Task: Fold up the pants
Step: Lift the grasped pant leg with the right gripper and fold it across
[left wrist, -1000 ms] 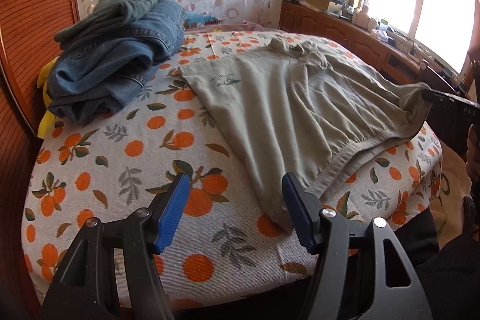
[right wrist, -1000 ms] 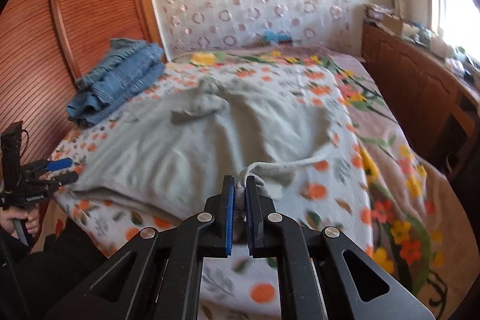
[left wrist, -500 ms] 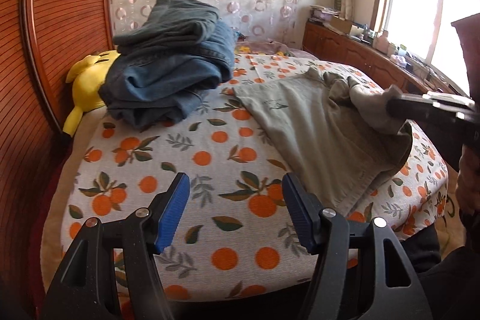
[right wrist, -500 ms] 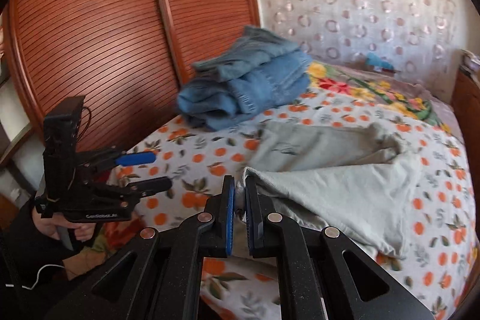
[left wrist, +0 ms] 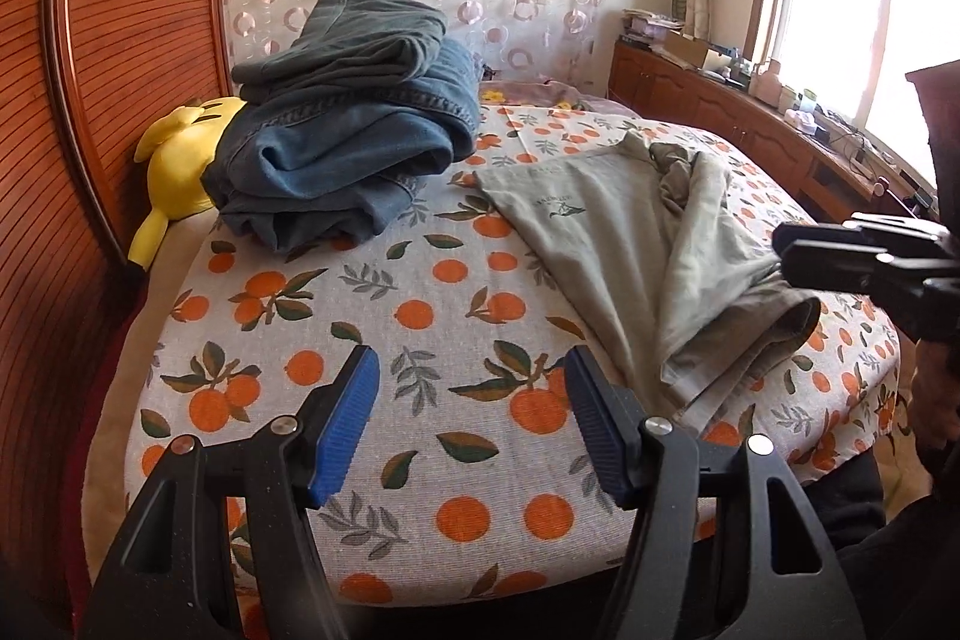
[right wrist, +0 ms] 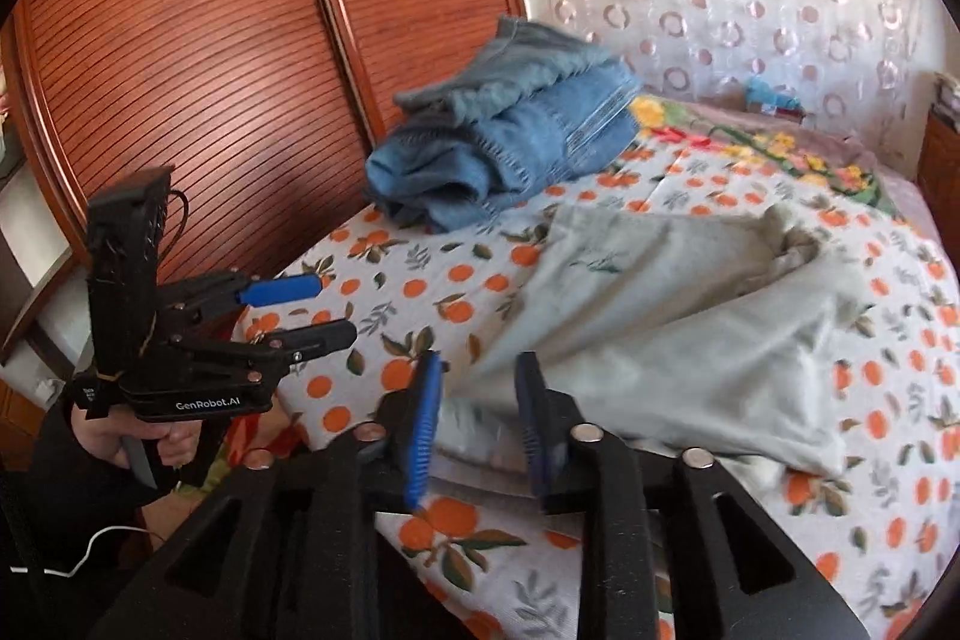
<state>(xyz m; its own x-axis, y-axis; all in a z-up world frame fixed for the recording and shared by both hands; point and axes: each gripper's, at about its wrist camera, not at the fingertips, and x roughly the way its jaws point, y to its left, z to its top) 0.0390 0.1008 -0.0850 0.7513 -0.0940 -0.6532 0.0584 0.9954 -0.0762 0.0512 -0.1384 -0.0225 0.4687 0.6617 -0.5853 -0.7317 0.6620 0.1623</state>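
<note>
Orange-printed bedspread (left wrist: 420,316) fills the left wrist view: one jeans pile (left wrist: 354,142), one yellow plush (left wrist: 180,160), grey pants (left wrist: 636,250) folded over at right; left gripper (left wrist: 471,418) spread, empty. Right wrist view: right gripper (right wrist: 477,421) parted over the pants' (right wrist: 690,334) edge, holding nothing.

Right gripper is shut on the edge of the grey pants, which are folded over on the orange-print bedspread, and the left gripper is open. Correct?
Not quite: the right gripper is open. The right wrist view shows its blue pads apart, with the grey pants lying folded over on the orange-print bedspread beyond them. The left gripper is indeed open.
</note>
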